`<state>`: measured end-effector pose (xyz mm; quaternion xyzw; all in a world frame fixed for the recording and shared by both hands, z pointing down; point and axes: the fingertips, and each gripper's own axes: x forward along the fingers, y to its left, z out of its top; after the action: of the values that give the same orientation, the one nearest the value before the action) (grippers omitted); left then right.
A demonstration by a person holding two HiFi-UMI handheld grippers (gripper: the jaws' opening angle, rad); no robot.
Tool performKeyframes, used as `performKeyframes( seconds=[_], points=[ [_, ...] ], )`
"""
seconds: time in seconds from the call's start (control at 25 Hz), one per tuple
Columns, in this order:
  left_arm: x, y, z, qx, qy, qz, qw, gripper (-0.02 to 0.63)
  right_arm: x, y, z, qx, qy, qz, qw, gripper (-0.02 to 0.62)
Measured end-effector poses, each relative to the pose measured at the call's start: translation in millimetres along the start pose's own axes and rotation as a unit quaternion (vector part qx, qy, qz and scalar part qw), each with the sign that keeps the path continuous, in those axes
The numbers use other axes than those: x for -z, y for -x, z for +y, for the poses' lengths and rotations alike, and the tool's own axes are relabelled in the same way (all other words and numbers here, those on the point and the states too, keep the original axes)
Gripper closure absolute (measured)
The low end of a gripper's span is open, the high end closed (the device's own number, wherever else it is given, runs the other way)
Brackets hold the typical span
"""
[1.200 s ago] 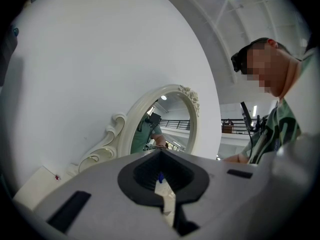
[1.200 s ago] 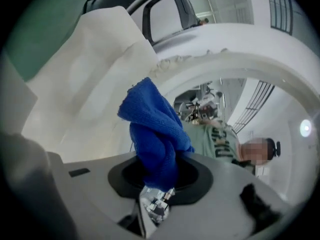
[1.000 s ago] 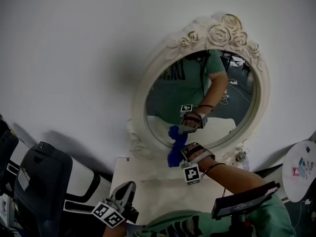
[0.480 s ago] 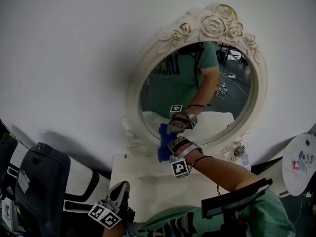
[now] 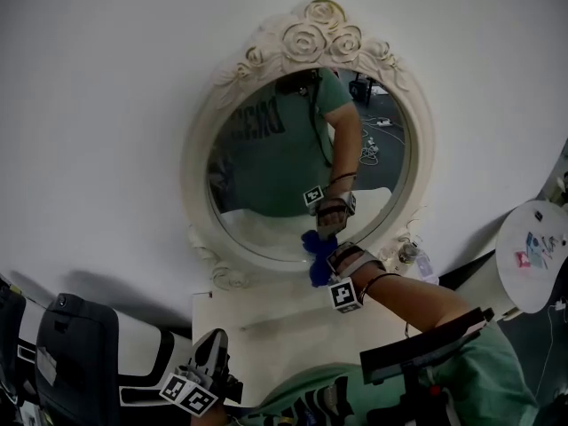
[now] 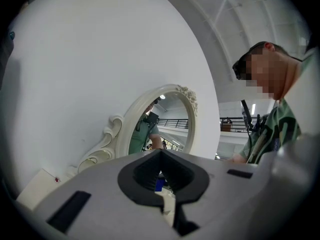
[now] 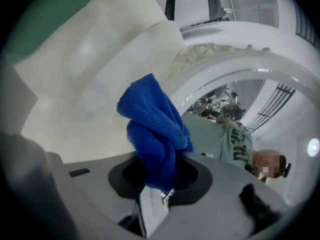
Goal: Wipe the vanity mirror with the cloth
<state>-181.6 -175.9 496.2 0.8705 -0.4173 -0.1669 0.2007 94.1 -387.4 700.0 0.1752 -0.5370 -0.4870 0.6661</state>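
Observation:
The oval vanity mirror in its cream rose-carved frame leans against the white wall. My right gripper is shut on a bunched blue cloth, which is pressed to the lower rim of the glass, right of centre. In the right gripper view the cloth bulges out of the right gripper toward the frame's bottom curve. My left gripper hangs low in front of the tabletop, away from the mirror. In its own view the left gripper is shut and holds nothing, with the mirror ahead.
The mirror stands on a cream tabletop. A small glass item sits by the frame's right foot. A dark chair is at lower left, a round white side table at right, and a black bar by the person's right arm.
The cloth and right gripper have slid rightward along the mirror's lower edge, from its lower left to right of centre. The head view shifted too. The left gripper stays low.

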Motion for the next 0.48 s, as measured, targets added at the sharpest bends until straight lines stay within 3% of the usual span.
performKeyframes(
  seconds=[0.16,0.48],
  points=[
    [-4.9,-0.3,-1.3,0.011,-0.004,-0.005,0.9999,0.6,34.3,5.0,8.3,-0.01,-0.037,0.025,0.999,0.511],
    [-8.1,19.3,3.3,0.025,-0.001,-0.014,0.9996,0.6,42.5,13.9,14.3,-0.045,-0.091,0.058,0.993,0.507]
  ],
)
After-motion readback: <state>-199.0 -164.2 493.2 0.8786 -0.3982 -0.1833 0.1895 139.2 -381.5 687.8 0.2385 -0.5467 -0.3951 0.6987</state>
